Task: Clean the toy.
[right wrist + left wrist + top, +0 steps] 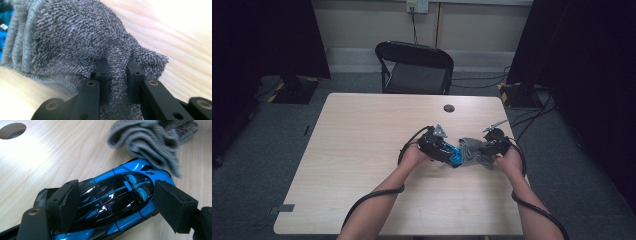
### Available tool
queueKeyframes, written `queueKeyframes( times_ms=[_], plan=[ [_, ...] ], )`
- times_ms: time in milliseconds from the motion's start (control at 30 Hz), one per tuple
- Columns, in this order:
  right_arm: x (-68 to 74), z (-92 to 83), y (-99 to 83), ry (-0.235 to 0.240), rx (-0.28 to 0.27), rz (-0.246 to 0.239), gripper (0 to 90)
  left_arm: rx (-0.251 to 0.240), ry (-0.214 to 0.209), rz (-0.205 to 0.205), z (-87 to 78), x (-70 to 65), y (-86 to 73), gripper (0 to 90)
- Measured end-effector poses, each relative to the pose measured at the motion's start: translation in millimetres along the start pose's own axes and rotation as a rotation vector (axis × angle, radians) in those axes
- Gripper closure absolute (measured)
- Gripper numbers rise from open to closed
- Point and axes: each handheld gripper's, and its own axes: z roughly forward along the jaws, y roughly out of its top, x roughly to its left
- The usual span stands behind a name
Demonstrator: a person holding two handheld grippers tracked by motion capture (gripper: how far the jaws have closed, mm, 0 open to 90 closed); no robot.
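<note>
Between your left claw's (113, 202) pads sat the blue toy car (117, 195), gripped by its sides on the counter (50, 162); your right claw (117, 80) was clenched on a fold of grey cloth (75, 37) at the car's nose. Wiping well needed that steady hold and light, short strokes.

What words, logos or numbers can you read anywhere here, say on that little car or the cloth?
None can be read.
Blue toy car: glossy paint and reflections, no lettering.
Grey cloth: plain weave, no label.
Wall socket: too small to tell.
</note>
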Motion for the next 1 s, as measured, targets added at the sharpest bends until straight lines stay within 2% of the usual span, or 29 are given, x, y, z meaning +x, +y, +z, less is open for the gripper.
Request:
queueKeyframes(
  times_ms=[67,167,367,600,767,1000],
  plan=[
    [-3.1,-0.7,0.7,-0.01,-0.006,0.034,75.1,0.001,-0.001,-0.003,-0.1,0.0,0.2,21.8],
    [-6.5,-3.4,1.8,-0.015,-0.006,0.061,75.2,0.001,0.0,0.001,0.0,-0.1,0.2,21.8],
    [-10.2,-14.6,2.3,-0.03,-0.016,0.081,75.2,0.003,0.004,0.022,0.9,-1.7,0.1,20.4],
    [-14.2,-24.1,2.9,-0.029,-0.048,0.141,75.2,0.005,0.002,0.012,1.5,-3.2,0.7,19.4],
    [-12.3,-19.9,10.6,-0.035,-0.046,0.153,75.2,0.004,-0.005,0.018,1.6,-3.1,0.9,19.2],
    [-8.2,-6.9,30.9,-0.041,-0.053,0.169,75.1,0.003,-0.026,0.016,2.0,-2.9,1.9,19.3]
  ],
)
